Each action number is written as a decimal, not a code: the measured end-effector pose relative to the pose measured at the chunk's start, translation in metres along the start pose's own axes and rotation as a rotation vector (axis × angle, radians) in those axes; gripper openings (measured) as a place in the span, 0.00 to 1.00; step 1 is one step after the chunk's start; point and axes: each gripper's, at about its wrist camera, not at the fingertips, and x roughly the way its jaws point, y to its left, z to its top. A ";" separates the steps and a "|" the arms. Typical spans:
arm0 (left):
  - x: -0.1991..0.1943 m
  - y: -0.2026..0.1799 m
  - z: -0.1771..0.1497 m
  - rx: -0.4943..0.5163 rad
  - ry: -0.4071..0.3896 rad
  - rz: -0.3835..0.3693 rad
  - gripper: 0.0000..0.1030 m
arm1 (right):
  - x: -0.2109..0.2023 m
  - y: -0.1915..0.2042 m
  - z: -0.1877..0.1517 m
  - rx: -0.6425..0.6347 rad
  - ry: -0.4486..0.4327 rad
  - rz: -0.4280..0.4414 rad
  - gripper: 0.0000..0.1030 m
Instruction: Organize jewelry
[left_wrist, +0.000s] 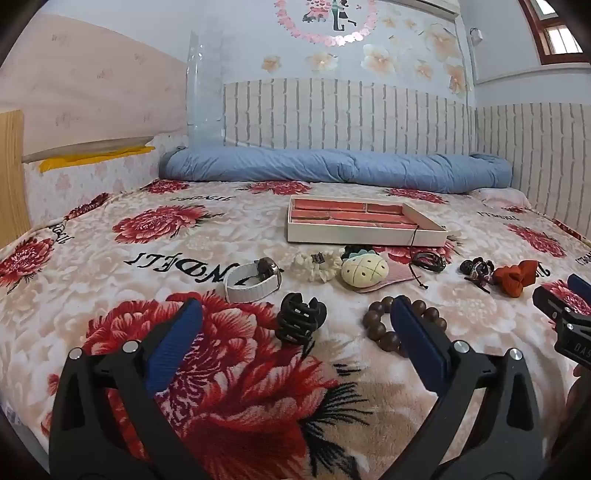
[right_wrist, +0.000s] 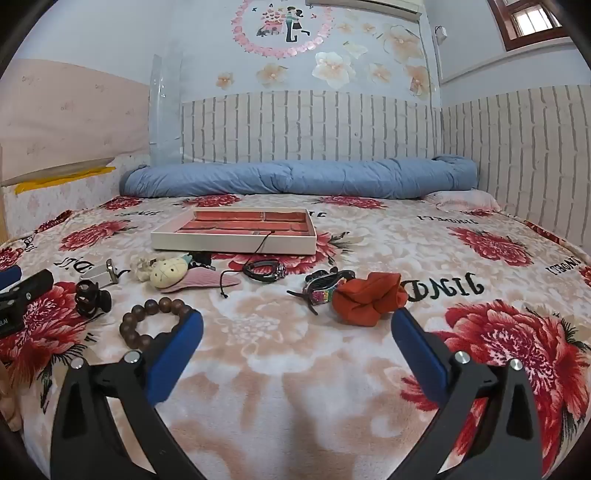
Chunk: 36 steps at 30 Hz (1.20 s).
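Tray (left_wrist: 364, 230) long axis crosswise on blanket (left_wrist: 184, 229), both tools spread wide, empty

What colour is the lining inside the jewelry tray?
Coral red lining, cream outer walls; clearest in the right wrist view.

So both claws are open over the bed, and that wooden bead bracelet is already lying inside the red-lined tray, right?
Not quite. Both claws, left and right, are open, but the bead bracelet is not in the tray. It lies on the blanket, nearer the claws, apart from the tray. The right wrist view shows this most clearly.
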 end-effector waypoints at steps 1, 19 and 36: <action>0.000 0.000 0.000 0.003 -0.001 0.000 0.95 | 0.000 0.000 0.000 0.000 0.003 -0.001 0.96; 0.002 -0.001 0.001 0.010 -0.002 0.003 0.95 | -0.001 0.000 0.000 -0.001 -0.001 0.002 0.96; -0.002 -0.003 0.002 0.011 -0.009 -0.006 0.95 | -0.006 0.000 0.000 -0.001 -0.015 0.001 0.96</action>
